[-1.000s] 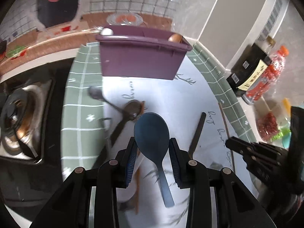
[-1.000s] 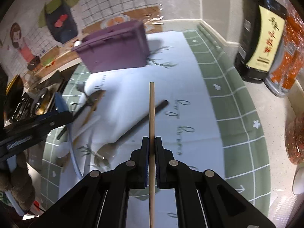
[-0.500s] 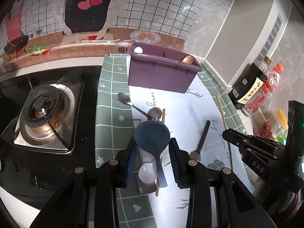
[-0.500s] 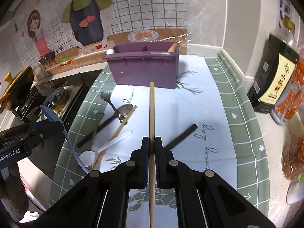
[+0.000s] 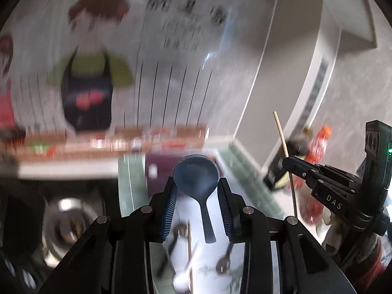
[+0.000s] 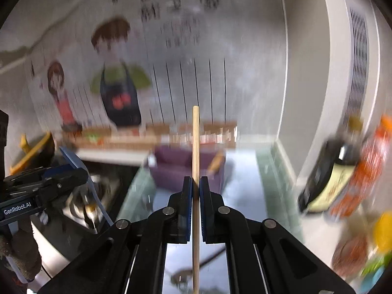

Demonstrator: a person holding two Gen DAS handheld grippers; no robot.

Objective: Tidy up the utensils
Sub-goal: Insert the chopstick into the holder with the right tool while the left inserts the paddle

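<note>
A blue rice paddle (image 5: 196,178) is clamped in the left gripper (image 5: 196,191), marked "GenRobot.AI"; a wooden chopstick (image 6: 195,171) is pinched by the right gripper (image 6: 195,188), marked "DAS".

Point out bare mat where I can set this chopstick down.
Bare: the white mat between the purple bin and the dark bottle, right of the chopstick. Crowded: below the left claw holding the blue paddle, where loose utensils lie; blur hides their spacing.

Purple bin (image 6: 171,169) ahead, bottles (image 6: 343,178) crowding rt side
</note>
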